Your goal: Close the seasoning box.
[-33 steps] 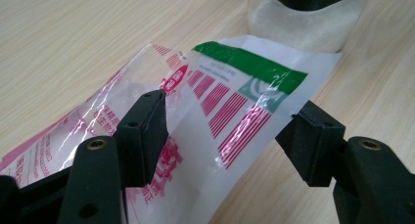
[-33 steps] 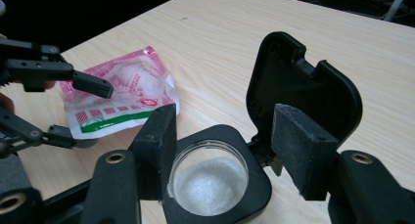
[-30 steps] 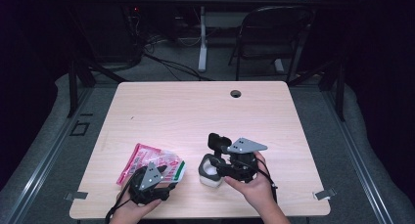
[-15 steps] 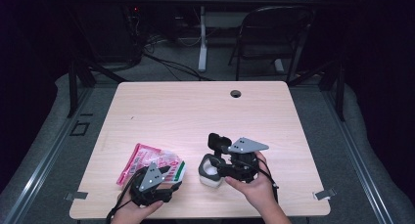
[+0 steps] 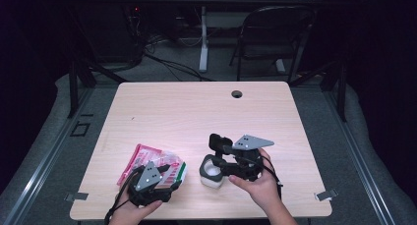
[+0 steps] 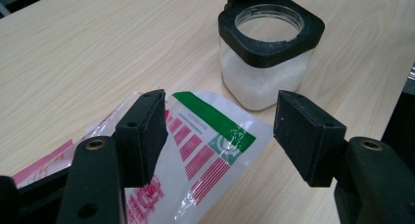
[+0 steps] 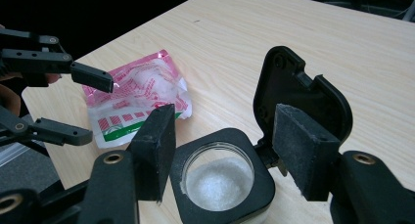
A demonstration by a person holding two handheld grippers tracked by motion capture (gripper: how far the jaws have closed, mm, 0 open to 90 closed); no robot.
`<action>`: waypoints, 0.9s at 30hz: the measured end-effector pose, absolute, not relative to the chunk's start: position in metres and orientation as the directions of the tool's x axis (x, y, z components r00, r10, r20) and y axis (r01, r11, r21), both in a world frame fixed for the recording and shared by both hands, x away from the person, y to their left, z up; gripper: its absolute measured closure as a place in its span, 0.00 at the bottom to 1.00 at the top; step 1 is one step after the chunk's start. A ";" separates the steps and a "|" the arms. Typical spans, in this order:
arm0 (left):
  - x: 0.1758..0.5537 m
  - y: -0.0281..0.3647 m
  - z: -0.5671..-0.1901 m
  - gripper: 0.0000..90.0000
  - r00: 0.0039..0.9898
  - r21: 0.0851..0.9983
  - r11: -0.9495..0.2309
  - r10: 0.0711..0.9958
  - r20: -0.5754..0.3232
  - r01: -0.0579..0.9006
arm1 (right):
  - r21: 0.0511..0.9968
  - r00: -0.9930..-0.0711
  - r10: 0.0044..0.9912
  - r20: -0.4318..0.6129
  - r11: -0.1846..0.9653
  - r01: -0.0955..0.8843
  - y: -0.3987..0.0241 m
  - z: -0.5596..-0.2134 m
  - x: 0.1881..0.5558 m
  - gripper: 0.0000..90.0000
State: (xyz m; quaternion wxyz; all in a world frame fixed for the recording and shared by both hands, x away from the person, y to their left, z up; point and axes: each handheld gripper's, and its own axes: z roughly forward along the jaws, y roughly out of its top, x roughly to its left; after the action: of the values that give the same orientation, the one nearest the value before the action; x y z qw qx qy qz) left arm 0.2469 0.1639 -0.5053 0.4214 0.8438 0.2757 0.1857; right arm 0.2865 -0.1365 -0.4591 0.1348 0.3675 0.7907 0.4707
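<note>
the work sits near the front edge of the table point(image 5: 196, 112), and most of the wooden top behind it lies bare up to a small round hole point(image 5: 237, 94) near the far edge.

counted: one jar point(image 5: 212, 170), one packet point(image 5: 147, 158), two grippers. the jar is clear with a black square collar, part full of white grains, and its black hinged lid point(image 7: 293, 94) stands tipped open at the back. the packet (pink and white, with a green stripe at one end) lies flat just left of the jar, close but not touching it in the left gripper view.

the left gripper point(image 6: 218, 136) is released, jaws spread wide over the green-striped end of the packet point(image 6: 205, 141), gripping nothing; the jar point(image 6: 269, 53) stands just beyond its jaws. the right gripper point(image 7: 222, 150) is also released, its jaws apart on either side of the jar's open mouth point(image 7: 220, 182), above the collar; whether the pads touch it is hard to say.

in the high view the left gripper point(image 5: 160, 178) covers the near part of the packet, and the right gripper point(image 5: 231, 158) hides the jar's right side. the print on the packet is too small to read, and both forearms are cut off at the bottom edge.
</note>
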 end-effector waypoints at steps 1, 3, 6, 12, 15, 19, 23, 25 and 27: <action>0.247 0.165 -0.504 0.41 0.779 0.815 -0.492 0.622 0.082 0.307 | 0.840 -0.693 0.709 0.130 0.293 0.457 -0.137 -0.458 0.287 0.46; 0.247 0.166 -0.503 0.41 0.777 0.819 -0.486 0.625 0.081 0.305 | 0.836 -0.690 0.712 0.126 0.298 0.461 -0.138 -0.457 0.288 0.46; 0.248 0.167 -0.501 0.41 0.773 0.820 -0.483 0.629 0.082 0.306 | 0.827 -0.688 0.710 0.148 0.293 0.480 -0.140 -0.455 0.290 0.46; 0.251 0.173 -0.498 0.42 0.763 0.820 -0.480 0.641 0.086 0.311 | 0.805 -0.704 0.705 0.090 0.364 0.468 -0.141 -0.453 0.290 0.52; 0.252 0.177 -0.497 0.43 0.750 0.821 -0.473 0.656 0.086 0.320 | 0.795 -0.712 0.696 0.089 0.381 0.472 -0.143 -0.450 0.291 0.55; 0.255 0.184 -0.494 0.46 0.734 0.825 -0.459 0.674 0.081 0.330 | 0.781 -0.718 0.689 0.098 0.393 0.484 -0.146 -0.445 0.295 0.57; 0.258 0.190 -0.493 0.46 0.718 0.829 -0.435 0.693 0.059 0.351 | 0.777 -0.717 0.689 0.107 0.392 0.493 -0.150 -0.440 0.298 0.59; 0.259 0.194 -0.494 0.46 0.709 0.831 -0.422 0.703 0.048 0.362 | 0.773 -0.712 0.695 0.100 0.397 0.495 -0.152 -0.437 0.300 0.60; 0.261 0.197 -0.495 0.46 0.702 0.830 -0.418 0.711 0.047 0.368 | 0.776 -0.705 0.701 0.111 0.383 0.502 -0.153 -0.436 0.302 0.60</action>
State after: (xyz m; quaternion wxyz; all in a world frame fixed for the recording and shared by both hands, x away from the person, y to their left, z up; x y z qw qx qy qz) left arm 0.2607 0.1969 -0.4947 0.4267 0.8178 0.3297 0.2009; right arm 0.3022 -0.1532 -0.4355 0.1186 0.3655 0.8229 0.4185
